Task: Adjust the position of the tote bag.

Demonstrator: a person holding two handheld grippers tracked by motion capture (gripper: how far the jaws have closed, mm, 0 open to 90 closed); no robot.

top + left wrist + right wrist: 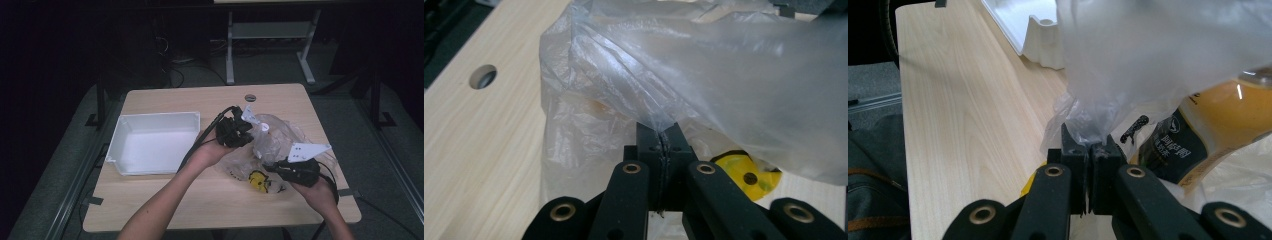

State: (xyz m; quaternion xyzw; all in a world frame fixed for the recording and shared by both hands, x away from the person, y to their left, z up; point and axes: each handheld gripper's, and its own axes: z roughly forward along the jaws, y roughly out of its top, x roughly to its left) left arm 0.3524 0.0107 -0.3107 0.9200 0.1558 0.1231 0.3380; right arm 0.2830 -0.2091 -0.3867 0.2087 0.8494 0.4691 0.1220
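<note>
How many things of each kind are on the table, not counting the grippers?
Clear plastic bag: 1
White tray: 1
Bottle with orange drink, inside the bag: 1
Yellow round item, inside the bag: 1
Total: 4

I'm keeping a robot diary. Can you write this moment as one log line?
left gripper: shut on bag | right gripper: shut on bag | bottle: inside bag | tray: beside bag

Dim room, bright table

The high view is dark around the table (165,210) and a bit fuzzy. The gripper views are brighter, with shiny spots on the plastic bag (704,65), blurry up close.
</note>
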